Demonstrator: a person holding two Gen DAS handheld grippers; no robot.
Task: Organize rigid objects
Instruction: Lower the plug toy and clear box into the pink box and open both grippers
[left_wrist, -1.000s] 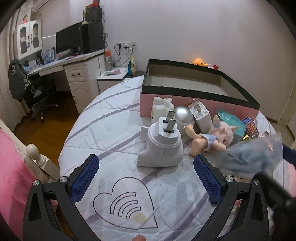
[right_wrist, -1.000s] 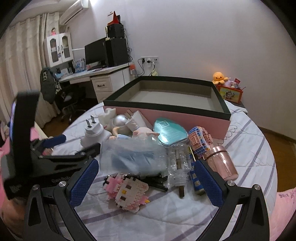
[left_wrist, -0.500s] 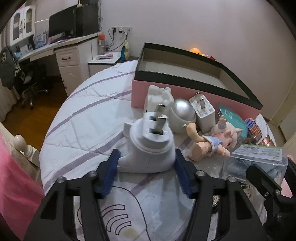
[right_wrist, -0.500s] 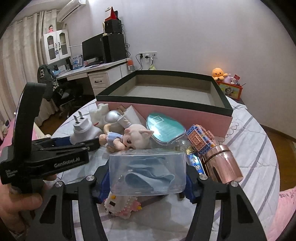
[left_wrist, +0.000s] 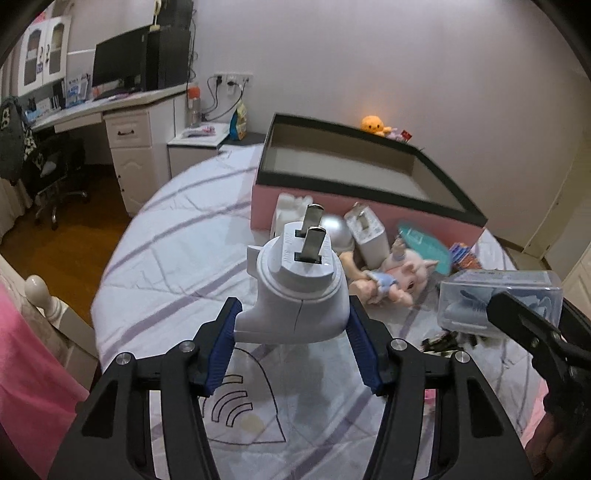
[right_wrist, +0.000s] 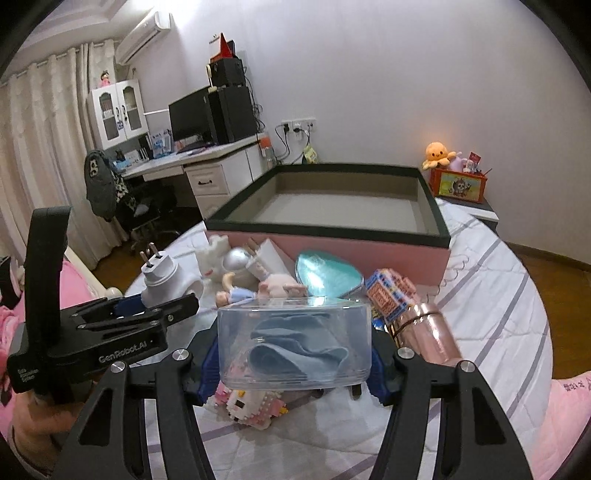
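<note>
The left gripper (left_wrist: 293, 334) had just closed its blue pads (left_wrist: 221, 343) on the base of a white plug adapter (left_wrist: 299, 291), prongs pointing up and away, and held it clear of the striped bedspread (left_wrist: 173, 251), its shadow falling beside a heart outline printed there. The right gripper (right_wrist: 295, 354) had likewise just closed, pinching a clear plastic case (right_wrist: 293, 343) with folded blue cloth inside, raised above a pink-and-white brick figure (right_wrist: 255, 400). Just beyond the case lay a small doll (right_wrist: 258, 290), a teal heart-shaped tin (right_wrist: 327, 273), a colourful block toy (right_wrist: 388, 293) and a rose-gold cylinder (right_wrist: 428, 332); further left sat a silver ball (right_wrist: 238, 260) and a white charger (right_wrist: 267, 260). Behind them all stood the wide pink box (right_wrist: 332, 247) with a dark rim, open, nothing visible inside it. A desk (right_wrist: 207, 162) with a monitor stood against the far wall.
</note>
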